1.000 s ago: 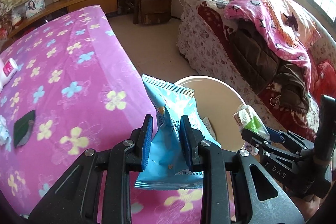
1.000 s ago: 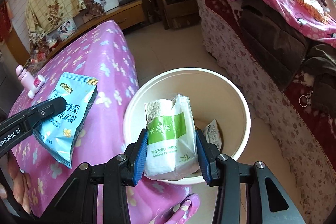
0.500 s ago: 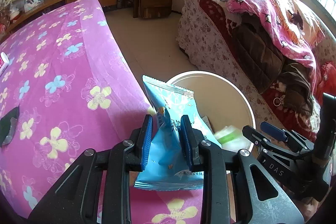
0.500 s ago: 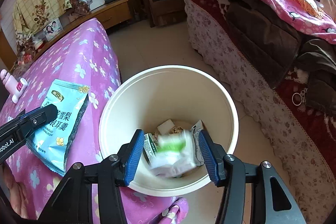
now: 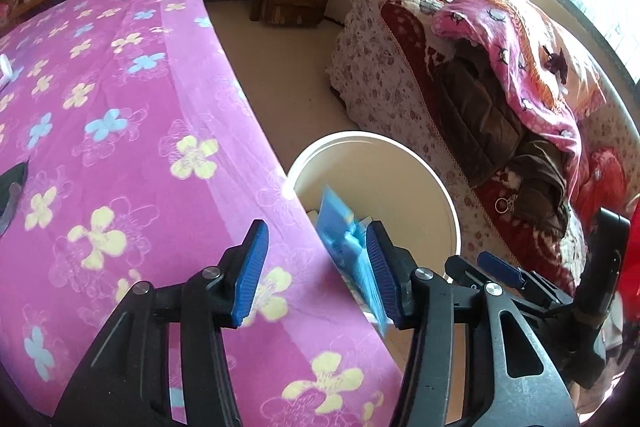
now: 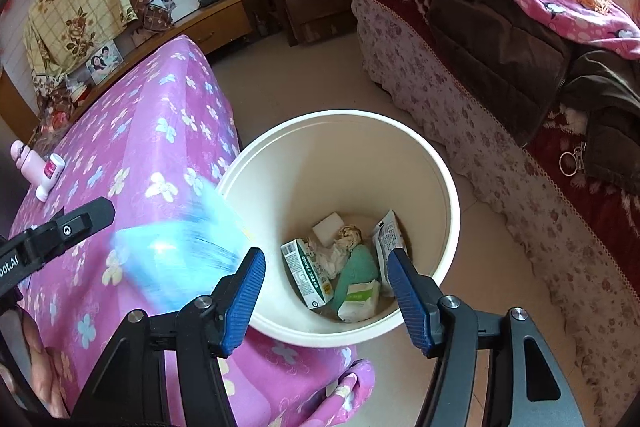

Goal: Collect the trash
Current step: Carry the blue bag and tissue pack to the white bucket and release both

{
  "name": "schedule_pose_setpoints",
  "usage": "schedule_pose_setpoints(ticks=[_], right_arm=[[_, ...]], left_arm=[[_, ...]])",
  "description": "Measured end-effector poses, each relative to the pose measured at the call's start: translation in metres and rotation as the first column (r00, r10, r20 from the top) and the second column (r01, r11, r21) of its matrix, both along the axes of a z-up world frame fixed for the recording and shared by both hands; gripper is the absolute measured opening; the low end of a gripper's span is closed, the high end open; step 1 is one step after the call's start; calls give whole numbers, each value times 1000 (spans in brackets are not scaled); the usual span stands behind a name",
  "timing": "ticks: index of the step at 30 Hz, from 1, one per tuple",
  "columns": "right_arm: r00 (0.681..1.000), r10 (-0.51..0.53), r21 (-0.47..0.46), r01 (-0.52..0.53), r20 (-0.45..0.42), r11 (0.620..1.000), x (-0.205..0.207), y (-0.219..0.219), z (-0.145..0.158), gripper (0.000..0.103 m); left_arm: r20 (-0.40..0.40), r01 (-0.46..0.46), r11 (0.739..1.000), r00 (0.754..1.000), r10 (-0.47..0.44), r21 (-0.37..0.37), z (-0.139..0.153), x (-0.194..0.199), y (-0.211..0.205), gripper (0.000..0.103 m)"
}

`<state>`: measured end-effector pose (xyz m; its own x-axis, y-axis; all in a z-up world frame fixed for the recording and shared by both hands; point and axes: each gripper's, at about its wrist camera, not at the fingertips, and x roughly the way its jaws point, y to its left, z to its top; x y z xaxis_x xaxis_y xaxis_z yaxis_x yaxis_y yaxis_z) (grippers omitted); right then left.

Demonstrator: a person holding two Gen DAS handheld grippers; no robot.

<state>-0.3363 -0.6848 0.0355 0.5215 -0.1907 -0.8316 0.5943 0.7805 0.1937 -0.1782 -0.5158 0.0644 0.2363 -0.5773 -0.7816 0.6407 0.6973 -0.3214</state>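
A cream round bin (image 6: 436, 171) stands on the floor beside the pink table; it also shows in the left wrist view (image 5: 440, 187). Inside it lie the green-and-white tissue pack (image 6: 358, 289), a small carton (image 6: 306, 277) and several wrappers. My left gripper (image 5: 316, 275) is open at the table edge by the bin. The blue snack bag (image 5: 344, 239) is loose and blurred against its right finger; in the right wrist view the bag (image 6: 188, 247) is a blur at the bin's rim. My right gripper (image 6: 326, 297) is open and empty above the bin.
The pink flowered tablecloth (image 5: 120, 147) covers the table on the left. A dark wrapper (image 5: 12, 183) lies at its left edge. A pink bottle (image 6: 36, 167) lies far back. A sofa with blankets and coats (image 6: 520, 27) stands to the right of the bin.
My right gripper opened and the tissue pack fell into the bin. My left gripper then opened and let go of the blue snack bag, which is dropping toward the bin.
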Motion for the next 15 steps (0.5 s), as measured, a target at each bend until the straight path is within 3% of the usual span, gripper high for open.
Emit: schedule_pose_setpoints(ticks=[15], right_arm=[[996,87,-16,-86,22,996,13,52,22,62]], left_arm=[[124,-46,997,992,38,67,15,-14,53,49]])
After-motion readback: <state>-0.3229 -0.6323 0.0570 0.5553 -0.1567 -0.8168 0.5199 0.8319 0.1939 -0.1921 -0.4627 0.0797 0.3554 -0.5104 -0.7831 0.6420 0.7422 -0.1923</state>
